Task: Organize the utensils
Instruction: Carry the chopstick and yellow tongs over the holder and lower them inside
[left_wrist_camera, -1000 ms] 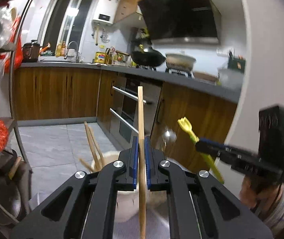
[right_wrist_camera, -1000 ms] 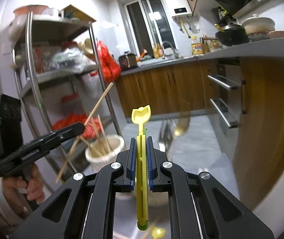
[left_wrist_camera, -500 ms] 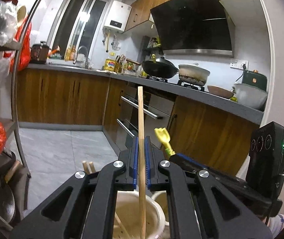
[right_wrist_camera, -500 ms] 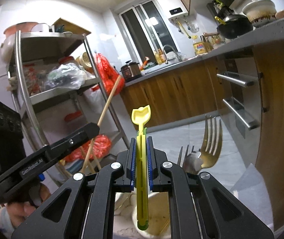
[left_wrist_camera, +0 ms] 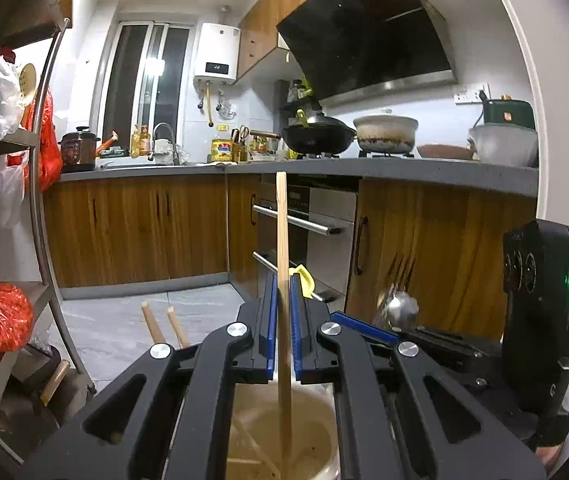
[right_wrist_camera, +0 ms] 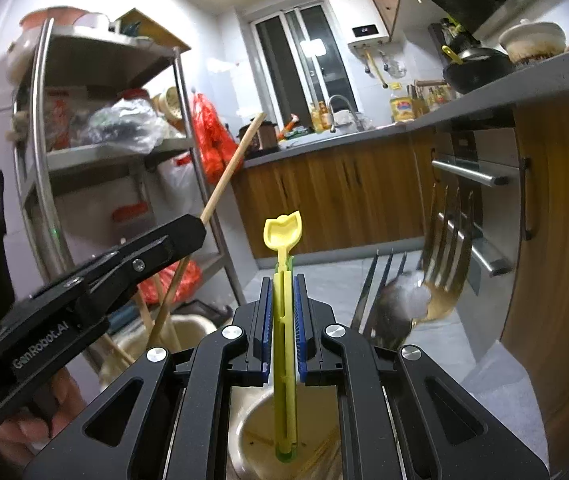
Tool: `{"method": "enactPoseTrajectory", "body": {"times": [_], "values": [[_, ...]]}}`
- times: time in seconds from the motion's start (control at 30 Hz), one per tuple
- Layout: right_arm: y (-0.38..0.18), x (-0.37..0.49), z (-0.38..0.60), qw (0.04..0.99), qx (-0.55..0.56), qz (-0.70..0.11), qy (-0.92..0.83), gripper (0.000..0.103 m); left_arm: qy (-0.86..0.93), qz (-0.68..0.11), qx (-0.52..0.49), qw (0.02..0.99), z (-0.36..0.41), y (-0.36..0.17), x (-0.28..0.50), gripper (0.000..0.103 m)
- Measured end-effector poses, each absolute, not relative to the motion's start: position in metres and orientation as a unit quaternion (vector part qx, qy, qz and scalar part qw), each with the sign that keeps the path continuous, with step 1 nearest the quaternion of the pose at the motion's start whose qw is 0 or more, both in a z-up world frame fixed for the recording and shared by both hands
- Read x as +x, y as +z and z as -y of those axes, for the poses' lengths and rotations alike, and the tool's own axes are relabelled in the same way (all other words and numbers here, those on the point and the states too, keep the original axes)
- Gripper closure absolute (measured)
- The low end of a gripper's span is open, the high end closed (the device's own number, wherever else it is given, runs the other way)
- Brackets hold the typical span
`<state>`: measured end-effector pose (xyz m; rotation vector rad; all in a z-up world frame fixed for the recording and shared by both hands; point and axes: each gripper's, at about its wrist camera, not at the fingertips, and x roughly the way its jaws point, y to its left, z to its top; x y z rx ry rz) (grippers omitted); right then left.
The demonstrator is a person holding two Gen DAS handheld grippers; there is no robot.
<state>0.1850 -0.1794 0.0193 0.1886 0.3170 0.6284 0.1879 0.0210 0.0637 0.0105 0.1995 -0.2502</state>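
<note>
We keep the left gripper (left_wrist_camera: 283, 326) pinching the chopstick (left_wrist_camera: 282, 264) upright, lowering it at six o'clock into the holder (left_wrist_camera: 320, 440); the right gripper (right_wrist_camera: 283, 326) pinches the yellow utensil (right_wrist_camera: 283, 240).

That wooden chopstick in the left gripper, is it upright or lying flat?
Upright. The chopstick stands vertically between the left gripper's shut jaws, its lower end inside the white cup.

bright ceiling light glares above the window (left_wrist_camera: 146, 80); edges bulge, corners go dark; forks (right_wrist_camera: 444, 240) right of it smear.
</note>
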Motion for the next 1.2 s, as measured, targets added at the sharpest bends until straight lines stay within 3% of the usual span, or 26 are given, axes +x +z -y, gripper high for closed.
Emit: {"method": "enactPoseTrajectory", "body": {"times": [1.07,1.13,1.2], "values": [[0.005,0.161,0.195,0.92,0.079,-0.22,0.315,0.092,-0.149,-0.123,0.052,0.98,-0.011,0.057,0.175,0.096],[0.004,0.162,0.195,0.92,0.078,-0.222,0.314,0.09,-0.149,-0.125,0.05,0.98,-0.01,0.059,0.176,0.096],[0.005,0.161,0.196,0.92,0.082,-0.222,0.313,0.082,-0.149,-0.126,0.049,0.98,-0.011,0.059,0.177,0.095]]}}
